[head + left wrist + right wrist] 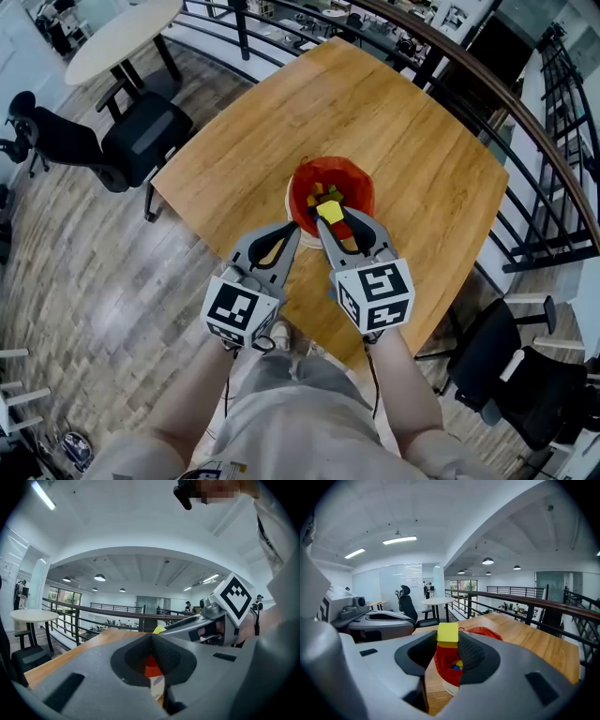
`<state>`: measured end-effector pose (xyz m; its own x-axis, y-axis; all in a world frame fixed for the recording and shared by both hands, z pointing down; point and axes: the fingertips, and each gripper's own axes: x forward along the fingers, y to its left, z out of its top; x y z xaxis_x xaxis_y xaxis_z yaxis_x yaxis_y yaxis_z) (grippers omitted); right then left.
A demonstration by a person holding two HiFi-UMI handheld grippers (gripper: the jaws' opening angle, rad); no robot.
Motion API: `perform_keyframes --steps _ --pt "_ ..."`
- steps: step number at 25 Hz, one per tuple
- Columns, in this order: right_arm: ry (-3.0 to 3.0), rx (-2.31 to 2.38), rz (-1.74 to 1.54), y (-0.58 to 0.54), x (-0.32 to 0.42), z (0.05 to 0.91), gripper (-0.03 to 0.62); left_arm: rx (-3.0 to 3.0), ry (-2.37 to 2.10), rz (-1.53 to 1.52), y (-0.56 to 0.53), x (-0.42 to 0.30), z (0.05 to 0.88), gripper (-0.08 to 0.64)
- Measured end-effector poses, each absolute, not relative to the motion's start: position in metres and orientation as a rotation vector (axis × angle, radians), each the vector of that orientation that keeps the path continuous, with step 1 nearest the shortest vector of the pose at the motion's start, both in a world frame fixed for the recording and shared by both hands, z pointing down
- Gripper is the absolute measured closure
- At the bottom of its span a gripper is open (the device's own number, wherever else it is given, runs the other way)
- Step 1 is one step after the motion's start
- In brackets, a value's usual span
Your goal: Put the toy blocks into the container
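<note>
A yellow block (329, 214) in right tool (330, 209) above red-lined container (304, 186)

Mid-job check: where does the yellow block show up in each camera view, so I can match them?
Head view: yellow block at centre, pinched in the tips of the right gripper, at the near rim of the red container.
Left gripper view: a yellow sliver just above the jaws, near centre.
Right gripper view: centre, clamped between the jaws.
Shared landmark: the red container, also in the left gripper view and the right gripper view.
</note>
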<state>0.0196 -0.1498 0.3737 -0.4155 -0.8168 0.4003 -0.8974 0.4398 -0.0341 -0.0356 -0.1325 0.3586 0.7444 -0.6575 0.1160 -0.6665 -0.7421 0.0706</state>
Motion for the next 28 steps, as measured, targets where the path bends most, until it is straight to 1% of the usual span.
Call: perform_keyframes --steps 8,15,28 --pt "-2.289 1.495 0.370 -0.176 0.030 0.390 0.448 2.844 -1.065 0.162 -0.144 -0.027 0.363 0.548" --pt "-2.203 1.396 0.337 -0.190 0.031 0.417 0.448 2.823 -1.042 0.173 -0.157 -0.022 0.377 0.548" --pt "-1.983 1.106 0.532 -0.177 0.033 0.485 0.446 2.807 -1.013 0.165 -0.170 -0.017 0.388 0.548"
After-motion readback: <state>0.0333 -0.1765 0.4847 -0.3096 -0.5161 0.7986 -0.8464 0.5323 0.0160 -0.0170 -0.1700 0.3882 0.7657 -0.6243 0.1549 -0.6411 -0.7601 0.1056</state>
